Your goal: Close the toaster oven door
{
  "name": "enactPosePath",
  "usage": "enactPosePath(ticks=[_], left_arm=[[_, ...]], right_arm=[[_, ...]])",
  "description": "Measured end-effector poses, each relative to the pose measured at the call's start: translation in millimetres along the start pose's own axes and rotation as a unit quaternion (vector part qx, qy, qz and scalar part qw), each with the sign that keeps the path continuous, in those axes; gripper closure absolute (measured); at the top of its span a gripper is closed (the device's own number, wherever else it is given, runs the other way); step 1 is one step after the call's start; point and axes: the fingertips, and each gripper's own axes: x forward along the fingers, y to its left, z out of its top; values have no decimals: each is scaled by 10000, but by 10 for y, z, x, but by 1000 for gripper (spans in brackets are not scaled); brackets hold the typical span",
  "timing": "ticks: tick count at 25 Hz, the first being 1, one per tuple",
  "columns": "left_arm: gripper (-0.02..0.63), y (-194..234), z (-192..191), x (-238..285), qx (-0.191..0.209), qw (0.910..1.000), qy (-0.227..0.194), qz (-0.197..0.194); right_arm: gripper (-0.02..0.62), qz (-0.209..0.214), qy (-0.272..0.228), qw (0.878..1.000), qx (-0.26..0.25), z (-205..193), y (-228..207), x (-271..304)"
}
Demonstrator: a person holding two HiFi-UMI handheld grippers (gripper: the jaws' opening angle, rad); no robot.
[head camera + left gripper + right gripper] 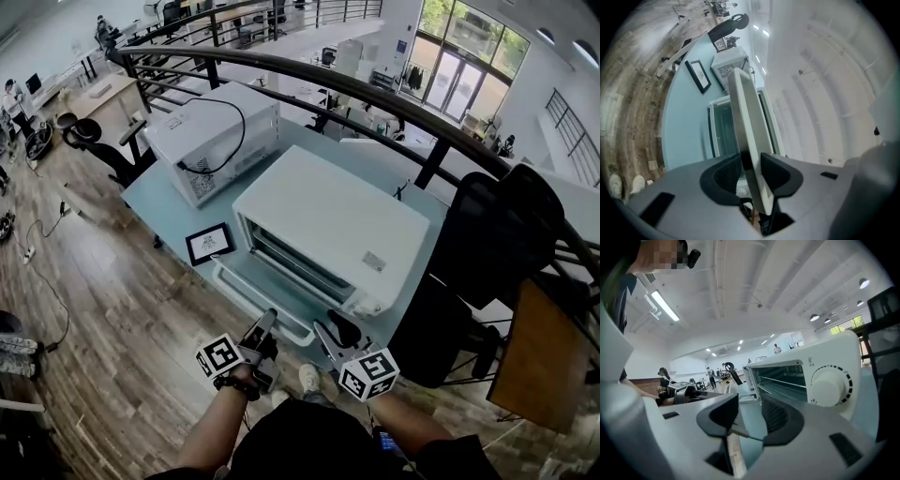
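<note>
My left hand-held gripper [751,174] seems clamped on the handle [743,108] of the dropped toaster oven door [253,292], the right hand-held gripper [750,411] half-open and empty, so next I'd swing the door up shut.

floor [103,309]: wood planks | railing [375,97]: black, curved | windows [464,61]: tall, top right | ceiling [764,282]: white, strip lights [665,305]

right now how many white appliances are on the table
2. The toaster oven stands mid-table with its door open; a second white appliance sits at the far left corner. None seems hidden.
</note>
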Motion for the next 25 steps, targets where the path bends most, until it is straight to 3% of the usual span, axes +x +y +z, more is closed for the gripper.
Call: enactPosePath(ticks=[4, 10, 19, 25], left_arm=[[469, -95, 19, 85, -62, 9998, -43, -164], [466, -95, 52, 143, 70, 9998, -53, 178], [457, -194, 104, 382, 329, 9987, 34, 391], [459, -345, 139, 605, 406, 9991, 42, 89]], right_arm=[[439, -69, -91, 9999, -68, 108, -55, -59], [439, -96, -340, 9994, -44, 298, -82, -169], [446, -2, -644, 9978, -128, 493, -57, -322], [449, -45, -811, 9966, -122, 601, -114, -434]])
